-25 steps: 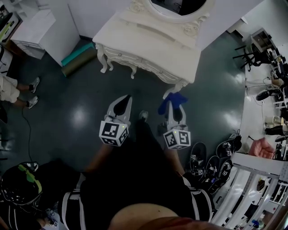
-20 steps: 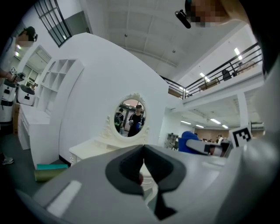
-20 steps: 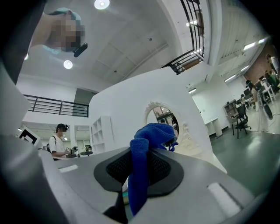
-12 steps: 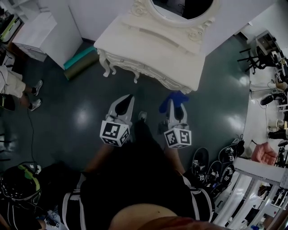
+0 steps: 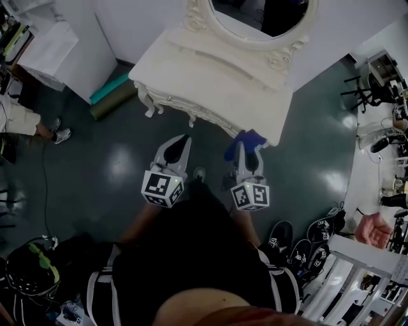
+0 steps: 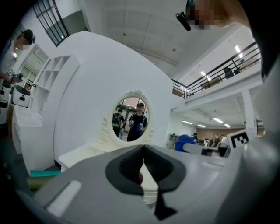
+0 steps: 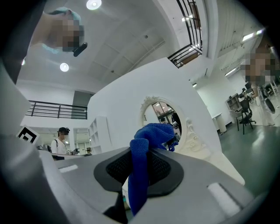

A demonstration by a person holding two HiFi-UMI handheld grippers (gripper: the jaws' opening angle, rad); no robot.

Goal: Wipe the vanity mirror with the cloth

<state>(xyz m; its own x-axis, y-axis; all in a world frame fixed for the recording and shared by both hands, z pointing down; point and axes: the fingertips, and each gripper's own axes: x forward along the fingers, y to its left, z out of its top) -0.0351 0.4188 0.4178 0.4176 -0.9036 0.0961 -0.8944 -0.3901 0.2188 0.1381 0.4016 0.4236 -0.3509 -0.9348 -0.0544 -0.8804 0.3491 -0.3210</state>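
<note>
Dark floor [image 5: 115,172], 1 vanity [image 5: 210,83] w/ 1 mirror [image 5: 255,16]; right claw [image 5: 245,148] pinches 1 cloth [image 5: 252,136], left claw [image 5: 182,139] closed.

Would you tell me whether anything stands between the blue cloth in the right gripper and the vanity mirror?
Nothing visible does. The right gripper holds the cloth short of the vanity table, and the way up to the mirror looks open; only the table's top juts out beneath it.

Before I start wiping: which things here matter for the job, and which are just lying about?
Job:
- blue cloth, clamped in the right gripper
- oval mirror
- vanity table under it

Lying about:
- rolled mats beside the table
- shoes on the floor at right
- white cabinet
- left gripper, shut and empty
</note>
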